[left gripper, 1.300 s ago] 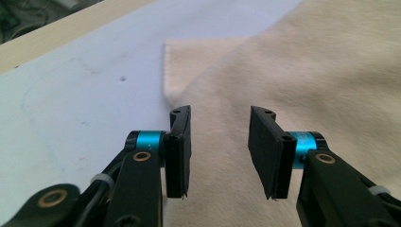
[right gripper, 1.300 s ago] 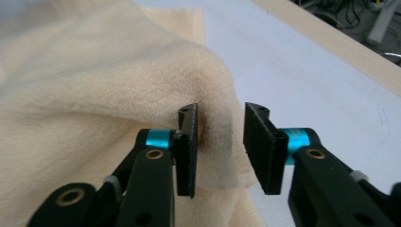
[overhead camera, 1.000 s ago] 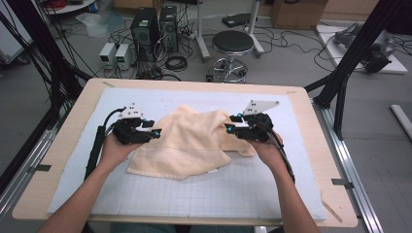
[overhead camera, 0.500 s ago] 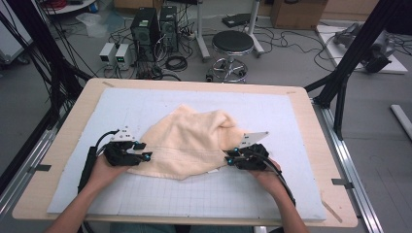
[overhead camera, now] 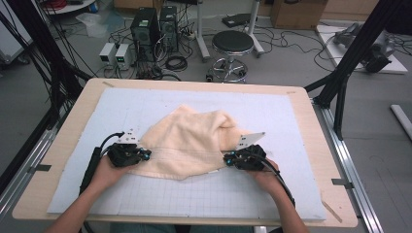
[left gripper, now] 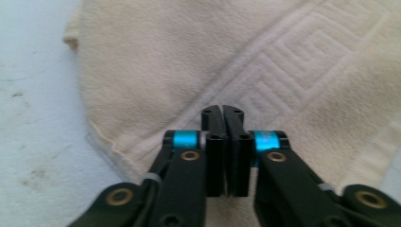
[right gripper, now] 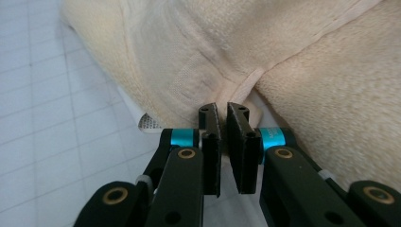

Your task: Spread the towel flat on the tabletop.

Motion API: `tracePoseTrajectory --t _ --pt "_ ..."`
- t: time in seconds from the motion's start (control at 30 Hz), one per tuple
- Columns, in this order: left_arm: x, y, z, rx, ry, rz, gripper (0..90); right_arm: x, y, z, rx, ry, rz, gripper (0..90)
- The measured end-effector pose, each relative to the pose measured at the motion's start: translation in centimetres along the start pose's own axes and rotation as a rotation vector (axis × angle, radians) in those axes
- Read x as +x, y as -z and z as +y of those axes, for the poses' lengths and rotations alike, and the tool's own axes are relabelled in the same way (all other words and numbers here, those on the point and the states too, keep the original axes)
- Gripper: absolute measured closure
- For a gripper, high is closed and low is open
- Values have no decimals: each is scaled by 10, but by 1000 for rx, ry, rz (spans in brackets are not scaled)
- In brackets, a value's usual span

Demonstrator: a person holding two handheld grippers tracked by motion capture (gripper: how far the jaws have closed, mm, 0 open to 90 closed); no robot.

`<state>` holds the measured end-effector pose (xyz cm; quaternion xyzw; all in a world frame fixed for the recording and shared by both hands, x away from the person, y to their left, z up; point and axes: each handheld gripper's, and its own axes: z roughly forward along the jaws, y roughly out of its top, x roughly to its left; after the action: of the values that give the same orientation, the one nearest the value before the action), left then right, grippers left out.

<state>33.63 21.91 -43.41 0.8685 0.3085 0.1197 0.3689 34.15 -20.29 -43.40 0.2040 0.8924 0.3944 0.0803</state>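
Left gripper (overhead camera: 145, 154) at the towel's left edge, jaws pressed together, apparently pinching the cream towel (overhead camera: 190, 141) near its patterned border. Towel rumpled and partly folded on the pale gridded mat (overhead camera: 194, 194), toward the near middle of the table (overhead camera: 63, 145), bunched higher at the far side. Right gripper (overhead camera: 227, 158) at the towel's right edge, jaws nearly together with a thin gap, tips against a hemmed fold by a small label (right gripper: 150, 122); grip uncertain.
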Motion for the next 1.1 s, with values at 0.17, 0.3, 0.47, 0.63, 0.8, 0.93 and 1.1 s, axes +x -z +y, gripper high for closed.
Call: tracePoseTrajectory --t 0.17,0.3,0.47,0.63,0.8,0.93,1.1 --pt "-2 10 -5 2 -2 -15 897 9 20 -2 -6 12 -14 844" --pt "-1 19 -8 -28 5 -19 897 20 36 -6 -33 16 -14 844" --pt "-4 17 -8 -28 7 -31 751 32 54 -5 -70 34 -18 843" --pt "-4 10 -7 -19 -11 -15 583 32 61 -13 -39 27 -32 749" --pt "3 3 -5 -26 11 -5 538 24 54 -10 -63 42 -45 692" --pt "3 0 -6 -27 1 0 555 25 34 1 -20 107 -24 634" --pt "-1 0 -6 -34 -24 9 650 21 3 2 99 112 -46 704"
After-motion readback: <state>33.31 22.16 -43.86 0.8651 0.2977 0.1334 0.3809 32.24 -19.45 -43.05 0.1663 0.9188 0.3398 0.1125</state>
